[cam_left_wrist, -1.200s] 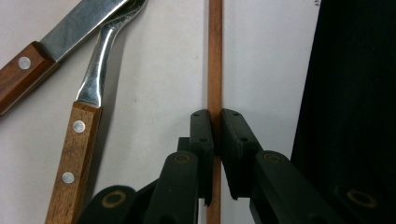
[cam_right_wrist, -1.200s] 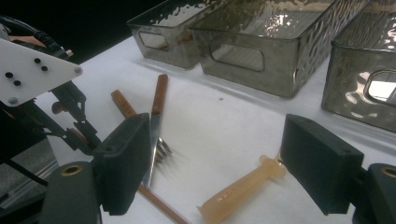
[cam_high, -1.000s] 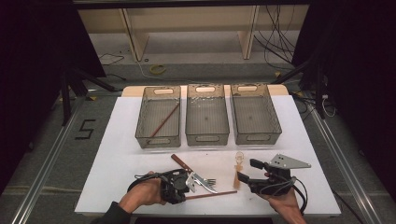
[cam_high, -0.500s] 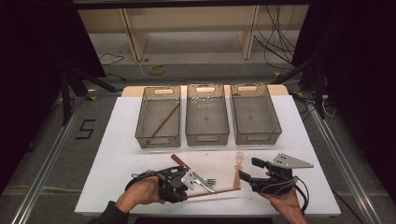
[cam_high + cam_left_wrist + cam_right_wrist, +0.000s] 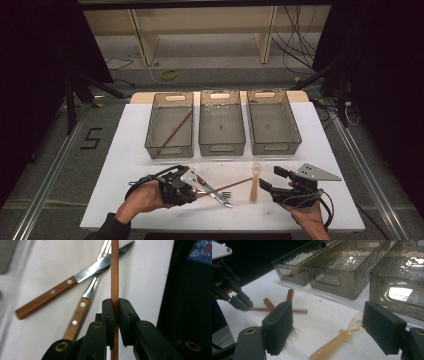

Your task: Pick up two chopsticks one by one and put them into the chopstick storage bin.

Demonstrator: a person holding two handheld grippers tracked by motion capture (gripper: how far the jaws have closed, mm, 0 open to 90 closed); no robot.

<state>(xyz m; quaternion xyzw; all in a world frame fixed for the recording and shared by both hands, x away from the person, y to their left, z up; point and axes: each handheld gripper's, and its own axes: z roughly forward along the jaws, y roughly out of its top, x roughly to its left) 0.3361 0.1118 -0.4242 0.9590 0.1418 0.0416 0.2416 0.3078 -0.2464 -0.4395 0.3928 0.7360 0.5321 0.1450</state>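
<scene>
While the left gripper (image 5: pixel 114 315) is clamped on a brown chopstick (image 5: pixel 227 187) lifted above the fork (image 5: pixel 82 305) and knife (image 5: pixel 55 291), one chopstick already lies in the left bin (image 5: pixel 170 125), and the right gripper (image 5: pixel 329 327) hovers, jaws apart, over the plastic spoon (image 5: pixel 337 340), unsorted.

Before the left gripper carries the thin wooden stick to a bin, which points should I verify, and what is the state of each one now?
1. Left gripper is shut on the thin brown wooden stick: ok.
2. Stick is lifted off the white table: ok in the right gripper view, where it hangs level.
3. Stick is apart from the wood-handled knife and wood-handled fork below it: cannot tell.
4. Left smoky plastic bin has room beside the one stick in it: ok.
5. Right gripper is open, away from the stick: ok.
6. Translucent amber plastic spoon lies outside the carrying path: cannot tell.
</scene>
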